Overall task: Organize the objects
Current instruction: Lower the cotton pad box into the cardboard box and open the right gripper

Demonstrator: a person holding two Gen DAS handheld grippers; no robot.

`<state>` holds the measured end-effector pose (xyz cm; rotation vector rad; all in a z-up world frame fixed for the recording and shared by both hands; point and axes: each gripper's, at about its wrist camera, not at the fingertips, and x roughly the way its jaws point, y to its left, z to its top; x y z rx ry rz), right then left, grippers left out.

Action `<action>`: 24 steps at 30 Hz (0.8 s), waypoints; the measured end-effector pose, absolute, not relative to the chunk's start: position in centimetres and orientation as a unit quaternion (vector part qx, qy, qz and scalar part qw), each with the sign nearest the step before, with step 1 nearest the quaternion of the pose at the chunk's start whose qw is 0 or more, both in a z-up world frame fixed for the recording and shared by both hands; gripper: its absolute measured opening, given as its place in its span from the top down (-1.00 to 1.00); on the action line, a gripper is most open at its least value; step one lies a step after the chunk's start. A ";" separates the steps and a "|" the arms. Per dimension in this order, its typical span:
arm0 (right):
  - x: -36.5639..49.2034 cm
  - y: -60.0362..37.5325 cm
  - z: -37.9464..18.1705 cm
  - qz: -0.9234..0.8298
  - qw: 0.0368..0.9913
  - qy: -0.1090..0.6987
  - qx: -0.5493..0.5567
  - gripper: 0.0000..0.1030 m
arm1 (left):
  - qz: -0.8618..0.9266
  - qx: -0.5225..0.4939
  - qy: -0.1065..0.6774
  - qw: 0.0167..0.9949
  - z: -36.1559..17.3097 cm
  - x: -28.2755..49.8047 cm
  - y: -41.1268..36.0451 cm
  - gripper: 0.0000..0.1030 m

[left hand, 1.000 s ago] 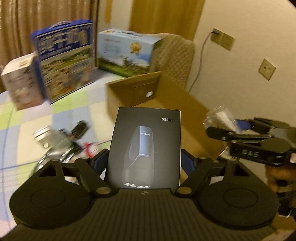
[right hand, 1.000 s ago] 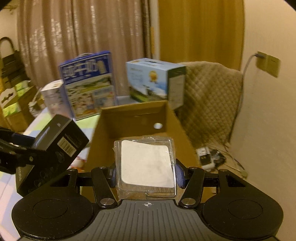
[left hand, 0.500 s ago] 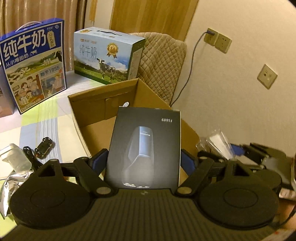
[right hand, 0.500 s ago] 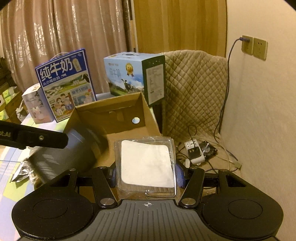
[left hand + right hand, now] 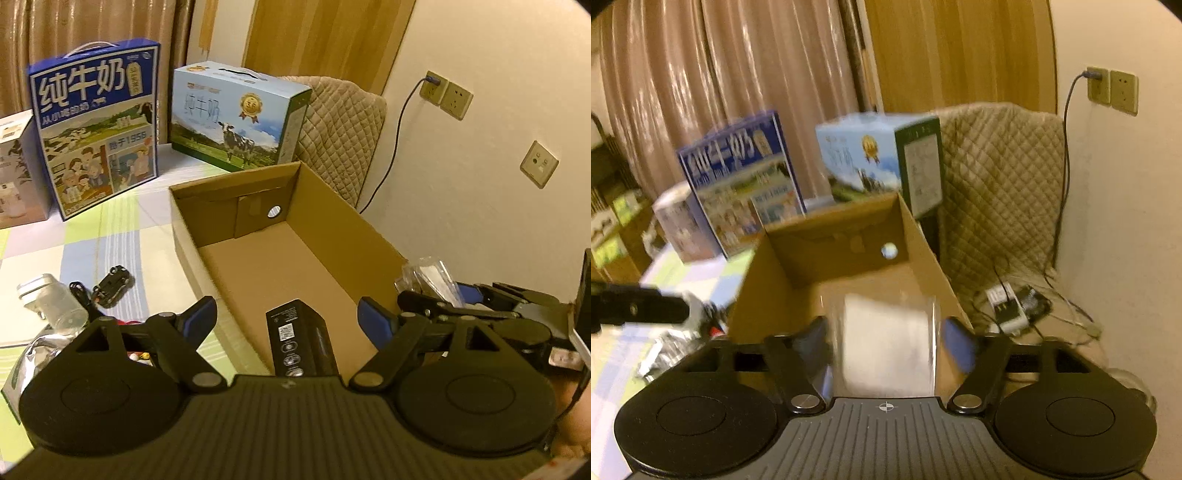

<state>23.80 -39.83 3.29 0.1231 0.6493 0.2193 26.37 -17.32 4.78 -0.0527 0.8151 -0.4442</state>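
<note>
Black box [image 5: 301,338] released since 0.5 s earlier, now inside the cardboard carton [image 5: 236,192] near its front end.

Left gripper [image 5: 286,319] spread wide above the carton, nothing between its 2 fingers. Right gripper [image 5: 884,334] also parted in a blurred view, clear packet with white pad [image 5: 886,343] loose between the fingers, over the carton's near end. 2 milk cartons [image 5: 96,122] behind the carton; toy car [image 5: 110,284] to its left.
</note>
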 end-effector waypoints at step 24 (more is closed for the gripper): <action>15.7 -30.4 9.7 0.192 0.942 0.271 0.052 -0.51 | -0.084 -0.010 0.353 0.932 8.3 17.3 -1.7 -0.78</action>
